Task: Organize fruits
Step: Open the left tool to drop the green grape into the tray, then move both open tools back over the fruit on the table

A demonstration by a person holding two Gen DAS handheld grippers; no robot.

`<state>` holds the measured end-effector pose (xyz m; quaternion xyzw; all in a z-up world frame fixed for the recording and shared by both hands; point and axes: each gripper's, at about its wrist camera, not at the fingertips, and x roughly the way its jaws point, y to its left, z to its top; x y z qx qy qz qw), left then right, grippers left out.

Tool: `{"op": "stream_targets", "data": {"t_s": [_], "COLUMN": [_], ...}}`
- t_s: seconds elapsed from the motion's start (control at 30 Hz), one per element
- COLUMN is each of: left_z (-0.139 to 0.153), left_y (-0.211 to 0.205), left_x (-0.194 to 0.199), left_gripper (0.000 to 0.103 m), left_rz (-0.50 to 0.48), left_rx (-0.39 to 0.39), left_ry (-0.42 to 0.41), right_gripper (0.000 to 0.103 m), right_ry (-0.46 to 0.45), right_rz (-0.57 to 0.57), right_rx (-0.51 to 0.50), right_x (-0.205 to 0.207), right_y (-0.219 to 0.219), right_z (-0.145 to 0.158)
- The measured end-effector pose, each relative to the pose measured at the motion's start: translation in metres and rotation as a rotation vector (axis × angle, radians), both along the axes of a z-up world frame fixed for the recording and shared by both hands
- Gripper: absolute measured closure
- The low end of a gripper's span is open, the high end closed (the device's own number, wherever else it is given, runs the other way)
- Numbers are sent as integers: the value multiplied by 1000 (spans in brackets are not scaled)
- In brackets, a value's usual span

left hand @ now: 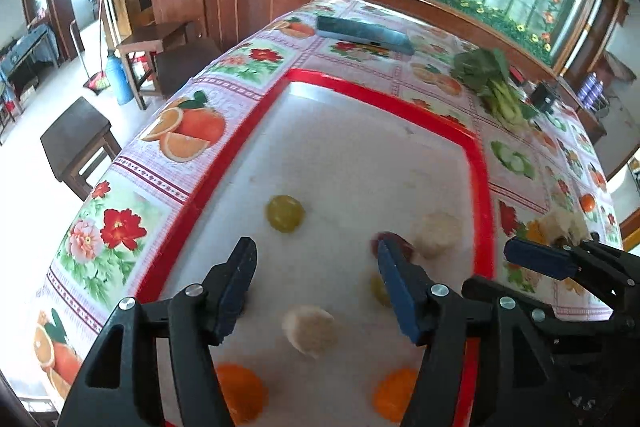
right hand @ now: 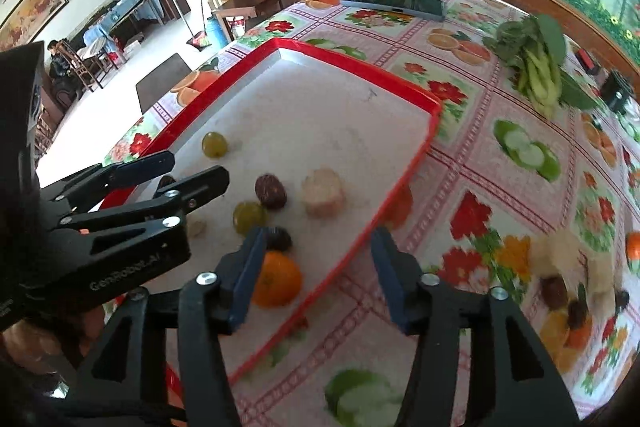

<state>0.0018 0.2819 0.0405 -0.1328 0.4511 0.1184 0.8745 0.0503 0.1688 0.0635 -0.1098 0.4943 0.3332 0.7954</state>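
Currently both grippers hang over a red-rimmed tray (left hand: 478, 163) with a white floor, set on a counter (right hand: 500, 163) covered by a cloth printed with flowers and orange slices. The left gripper (left hand: 316, 287) has its blue-padded fingers spread wide and holds nothing; a pale peeled fruit piece (left hand: 310, 331) lies on the tray floor between and just below them. A green grape (left hand: 285, 213) sits farther out on the tray, ahead of the left finger. A dark red date (left hand: 394, 241) shows just behind the tip of the right finger, beside a second pale piece (left hand: 436, 233) near the tray's right rim. Two oranges (left hand: 240, 391) lie at the near edge of the tray, partly hidden by the gripper's black frame.

The right gripper (right hand: 318, 277) is likewise spread and empty, straddling the tray's near right rim: its left finger is over the tray, its right finger over the cloth. An orange (right hand: 278, 279) lies just beside the left finger, with a dark fruit (right hand: 280, 237) behind it. To the right, off the tray, a blurred cluster of fruit (right hand: 572, 291) rests on the cloth. Farther back lie leafy greens (right hand: 536, 67) and a phone (right hand: 394, 3).
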Motion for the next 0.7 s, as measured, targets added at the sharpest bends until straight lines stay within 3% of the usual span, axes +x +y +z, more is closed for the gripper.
{"op": "stream_targets", "data": {"t_s": [0.33, 0.7], "left_z": [16, 23], "left_y": [-66, -151], "left_x": [-5, 3], "left_gripper": [39, 39], "left_rz": [-87, -226], "left_rx": [-23, 25], "left_ry": [-40, -45], "right_gripper": [39, 38], "right_ry": [19, 50], "right_rz": [-87, -293], "right_rx": [13, 66], "right_x": [-29, -37], "right_y": [-75, -193], "right_z": [3, -2]}}
